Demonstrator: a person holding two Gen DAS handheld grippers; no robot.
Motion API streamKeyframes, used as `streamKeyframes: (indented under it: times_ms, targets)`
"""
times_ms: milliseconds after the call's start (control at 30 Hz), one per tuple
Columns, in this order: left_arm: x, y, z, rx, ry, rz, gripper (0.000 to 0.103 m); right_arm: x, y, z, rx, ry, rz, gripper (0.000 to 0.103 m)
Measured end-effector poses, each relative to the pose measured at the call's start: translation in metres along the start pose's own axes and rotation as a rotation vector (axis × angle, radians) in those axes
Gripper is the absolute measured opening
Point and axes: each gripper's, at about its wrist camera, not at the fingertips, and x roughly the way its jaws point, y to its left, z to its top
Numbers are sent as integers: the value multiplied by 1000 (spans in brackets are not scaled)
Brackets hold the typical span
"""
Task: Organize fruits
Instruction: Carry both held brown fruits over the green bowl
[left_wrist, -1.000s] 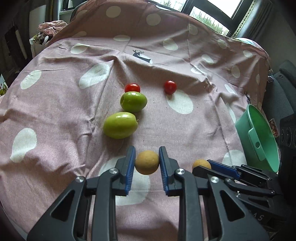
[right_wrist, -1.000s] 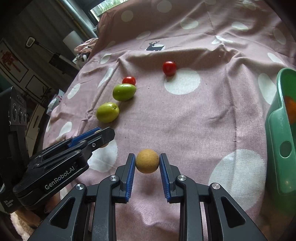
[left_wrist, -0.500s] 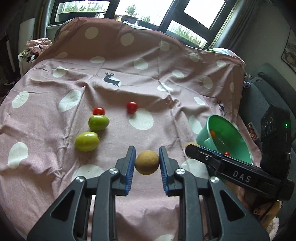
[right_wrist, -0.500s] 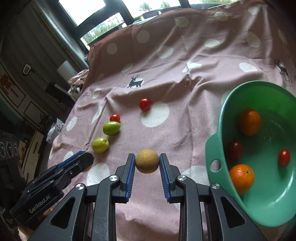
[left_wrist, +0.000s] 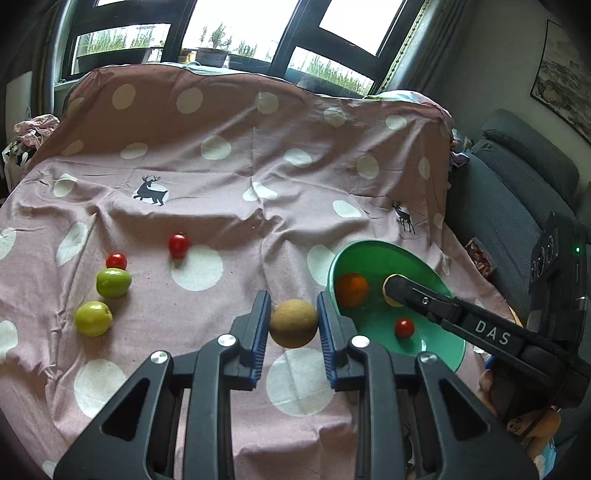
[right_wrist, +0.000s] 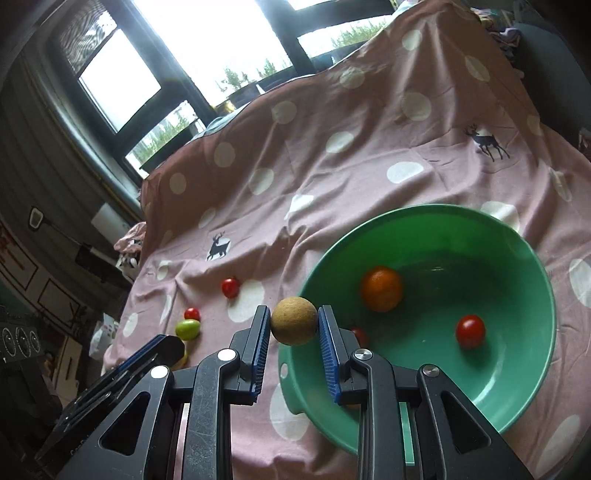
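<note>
My left gripper (left_wrist: 293, 325) is shut on a tan round fruit (left_wrist: 293, 323), held above the cloth just left of the green bowl (left_wrist: 373, 254). My right gripper (right_wrist: 294, 326) is shut on a second tan round fruit (right_wrist: 294, 320), held over the bowl's (right_wrist: 532, 258) near left rim; it also shows over the bowl in the left wrist view (left_wrist: 393, 291). The bowl holds an orange (right_wrist: 381, 288) and cherry tomatoes (right_wrist: 470, 331). On the cloth to the left lie two green fruits (left_wrist: 113, 282) (left_wrist: 93, 318) and two cherry tomatoes (left_wrist: 178, 245) (left_wrist: 116, 261).
A pink cloth with white dots (left_wrist: 258, 177) covers the table. A dark sofa (left_wrist: 517, 177) stands at the right. Windows (left_wrist: 221, 33) run along the back. Clutter (left_wrist: 33, 125) sits at the far left edge.
Both grippers have lifted their tan fruits and moved right toward the green bowl. The right gripper now hangs over the bowl's rim, and the bowl has come into fuller view.
</note>
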Motion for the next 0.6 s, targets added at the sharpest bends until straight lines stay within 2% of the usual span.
streamKeyframes:
  times_ms: [200, 400, 600]
  targets:
    - [21, -25, 0, 26, 26, -28, 25, -13, -28, 7, 65, -52, -55, 28]
    - [38, -45, 0, 49, 46, -50, 25, -16, -50, 12, 121, -67, -109, 28]
    - [53, -60, -2, 73, 74, -73, 25, -18, -67, 13, 159, -72, -115, 28]
